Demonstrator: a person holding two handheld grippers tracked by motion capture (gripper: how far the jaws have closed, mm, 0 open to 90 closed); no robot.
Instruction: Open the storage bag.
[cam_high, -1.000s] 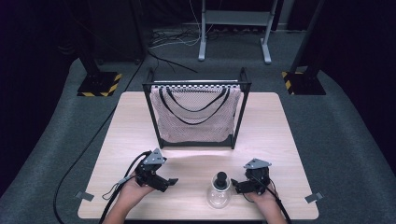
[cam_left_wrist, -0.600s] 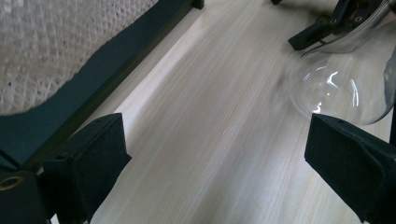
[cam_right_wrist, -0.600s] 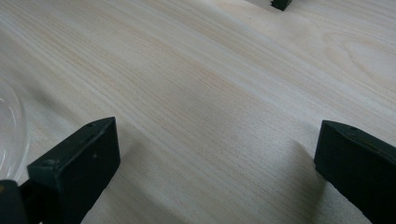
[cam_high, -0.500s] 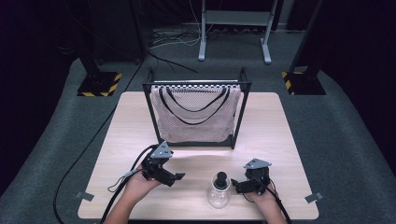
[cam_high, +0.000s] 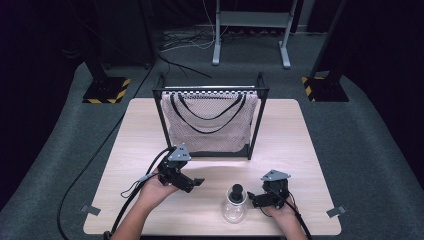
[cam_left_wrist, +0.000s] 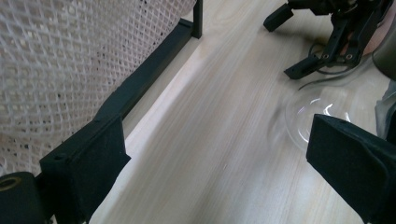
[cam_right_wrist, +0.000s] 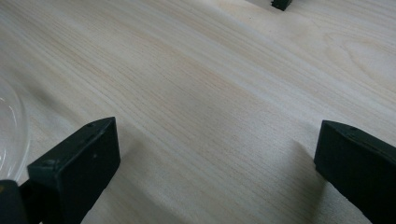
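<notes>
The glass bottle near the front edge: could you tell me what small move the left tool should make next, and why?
Probably ease the left tool right toward the glass bottle. Its jaws stand open and empty, pointing at the bottle, with bare table between; the right tool waits open beside it.

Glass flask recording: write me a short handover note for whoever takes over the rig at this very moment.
Left tongs: open, holding nothing, raised over the table between the frame and the flask, pointing toward the flask.
Right tongs: open, holding nothing, low on the table just right of the flask.
Glass flask: upright near the front edge, dark stopper on its neck, not gripped.
Mesh bag: hangs in the black frame at mid-table.
Done: nothing grasped so far.
Left: probably grip the flask; whether it is meant for the bag cannot be told.
</notes>
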